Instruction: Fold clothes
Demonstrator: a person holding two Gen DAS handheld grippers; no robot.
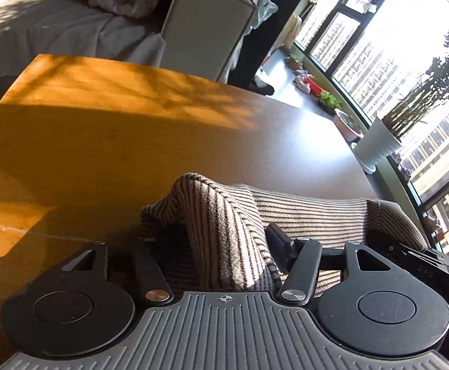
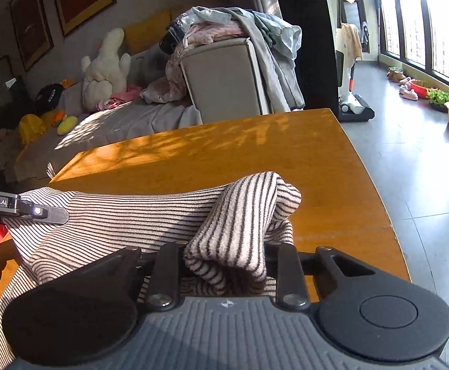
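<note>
I've got both the left gripper and right gripper clamped on bunched corners of the striped sweater, stretched between them over the table for folding.

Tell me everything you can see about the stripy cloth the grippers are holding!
The striped garment is a soft, ribbed knit, cream with thin dark stripes. It lies stretched across the wooden table, partly in sun, partly in shade. The left gripper pinches one bunched end, the right gripper the other, so each end humps up in a fold between the fingers. Whether it is a shirt or sweater cannot be told.
</note>
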